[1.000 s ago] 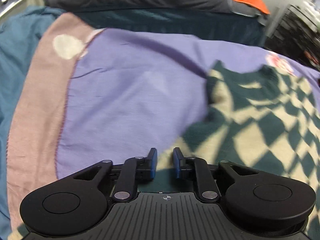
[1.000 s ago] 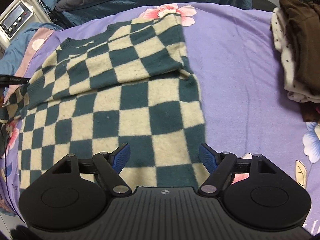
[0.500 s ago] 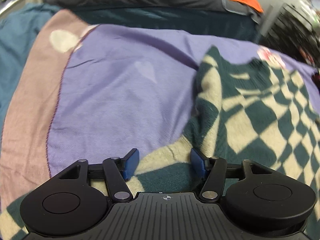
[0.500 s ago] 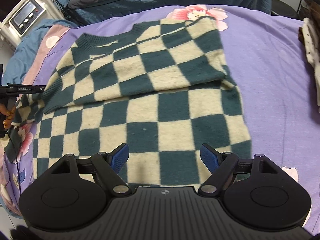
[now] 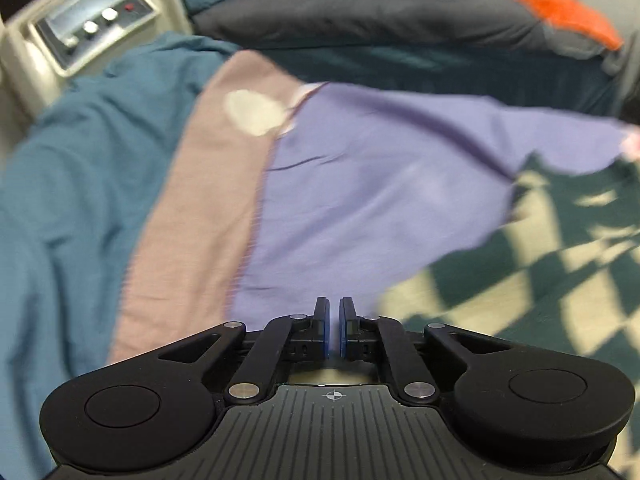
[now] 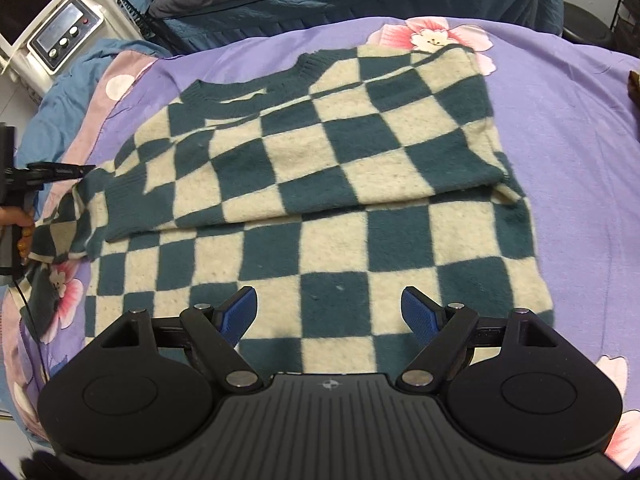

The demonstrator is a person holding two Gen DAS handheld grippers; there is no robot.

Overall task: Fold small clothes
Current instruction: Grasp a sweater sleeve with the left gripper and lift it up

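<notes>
Sweater (image 6: 320, 184), checkered green and cream, is lying across the frame's centre on the purple bedspread (image 6: 568, 128). Right gripper (image 6: 330, 312) is hovering wide, widening slightly, gripping nothing. Left gripper (image 5: 334, 330) is closing, jaws nearly together, nothing visible between them.

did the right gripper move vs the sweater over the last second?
Yes. The right gripper shifted toward the left sleeve side: the checkered sweater now sits centred, and the clothes pile has slid out at right.
</notes>
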